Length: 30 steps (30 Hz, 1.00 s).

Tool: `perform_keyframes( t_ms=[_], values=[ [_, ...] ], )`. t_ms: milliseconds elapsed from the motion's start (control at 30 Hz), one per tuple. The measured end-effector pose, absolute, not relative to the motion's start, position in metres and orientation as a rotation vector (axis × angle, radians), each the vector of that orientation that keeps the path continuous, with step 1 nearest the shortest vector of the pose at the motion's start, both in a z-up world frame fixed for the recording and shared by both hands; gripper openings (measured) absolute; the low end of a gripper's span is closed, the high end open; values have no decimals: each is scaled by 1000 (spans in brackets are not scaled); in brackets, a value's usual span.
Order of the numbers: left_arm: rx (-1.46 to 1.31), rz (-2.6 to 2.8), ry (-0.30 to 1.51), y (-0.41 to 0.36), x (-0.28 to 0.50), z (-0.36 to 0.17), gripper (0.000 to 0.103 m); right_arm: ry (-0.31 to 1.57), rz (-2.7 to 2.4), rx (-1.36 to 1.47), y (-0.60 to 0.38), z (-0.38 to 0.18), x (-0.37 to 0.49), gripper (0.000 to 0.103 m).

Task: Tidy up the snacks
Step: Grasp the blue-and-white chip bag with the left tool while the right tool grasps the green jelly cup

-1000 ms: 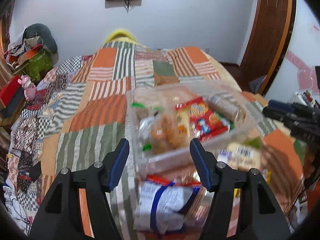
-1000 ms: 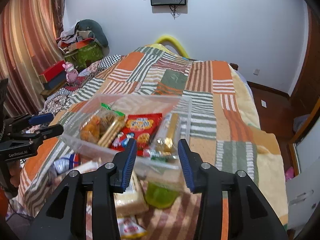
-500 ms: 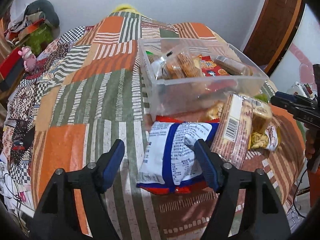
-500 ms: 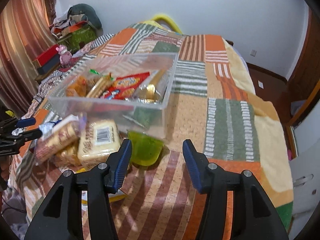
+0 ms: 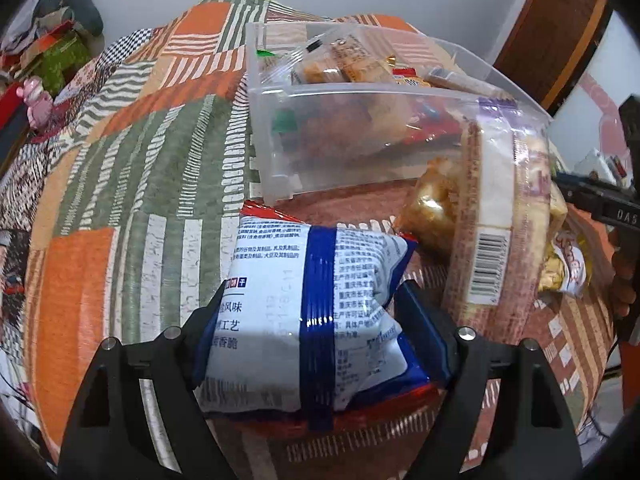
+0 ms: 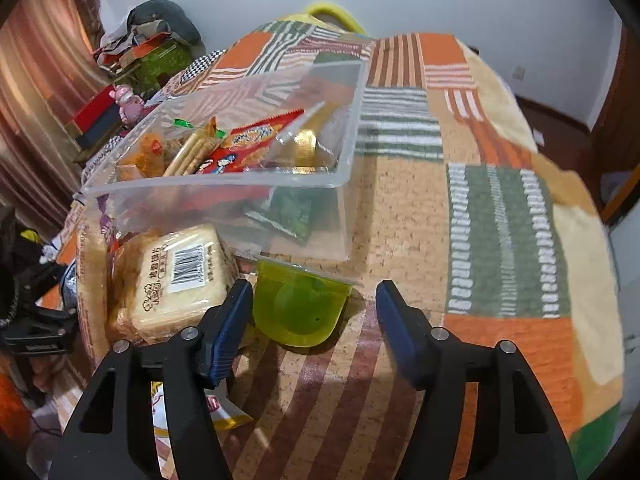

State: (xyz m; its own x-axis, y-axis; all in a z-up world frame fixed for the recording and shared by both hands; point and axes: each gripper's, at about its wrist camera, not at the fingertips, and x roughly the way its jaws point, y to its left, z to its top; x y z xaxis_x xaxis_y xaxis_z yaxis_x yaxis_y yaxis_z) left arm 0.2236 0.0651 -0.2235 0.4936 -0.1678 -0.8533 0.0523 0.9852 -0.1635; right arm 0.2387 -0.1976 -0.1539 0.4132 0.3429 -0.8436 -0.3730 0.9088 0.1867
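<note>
A clear plastic bin (image 5: 360, 152) with several snacks in it sits on the patchwork bedspread; it also shows in the right wrist view (image 6: 224, 196). My left gripper (image 5: 312, 312) is open, its fingers on either side of a blue-and-white snack bag (image 5: 304, 320) lying in front of the bin. My right gripper (image 6: 314, 312) is open, just short of a green jelly cup (image 6: 298, 304) that lies against the bin's near corner. A barcode cracker pack (image 6: 180, 276) lies left of the cup.
A tall wafer pack (image 5: 496, 216) and a golden snack bag (image 5: 432, 204) lie right of the blue bag. A yellow packet (image 6: 216, 412) lies under my right gripper's left finger. The bed edge drops off near both grippers. Clutter (image 6: 148, 52) is piled at far left.
Both grippers dropped and moved forward. The left now straddles the blue-and-white bag; the right has closed in on the green cup. Both stayed open.
</note>
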Motion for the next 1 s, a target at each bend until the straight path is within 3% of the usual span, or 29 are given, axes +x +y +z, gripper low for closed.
perform_keyframes(
  t_ms=[100, 133, 167, 200, 533, 1000],
  values=[
    [-133, -141, 1032, 65, 222, -223, 76, 1073, 453, -4, -199, -158, 240, 60],
    [-131, -143, 1027, 66, 221, -223, 74, 1079, 457, -3, -198, -159, 240, 57],
    [-127, -142, 1022, 65, 220, -222, 72, 1085, 467, -6, -196, -160, 241, 45],
    [-121, -137, 1018, 65, 219, -221, 72, 1090, 482, -14, -193, -161, 240, 43],
    [-121, -79, 960, 78, 202, -197, 70, 1024, 459, -73, -189, -148, 224, 43],
    [-131, -84, 766, 79, 216, -116, 70, 853, 463, -41, -202, -88, 217, 43]
  ],
)
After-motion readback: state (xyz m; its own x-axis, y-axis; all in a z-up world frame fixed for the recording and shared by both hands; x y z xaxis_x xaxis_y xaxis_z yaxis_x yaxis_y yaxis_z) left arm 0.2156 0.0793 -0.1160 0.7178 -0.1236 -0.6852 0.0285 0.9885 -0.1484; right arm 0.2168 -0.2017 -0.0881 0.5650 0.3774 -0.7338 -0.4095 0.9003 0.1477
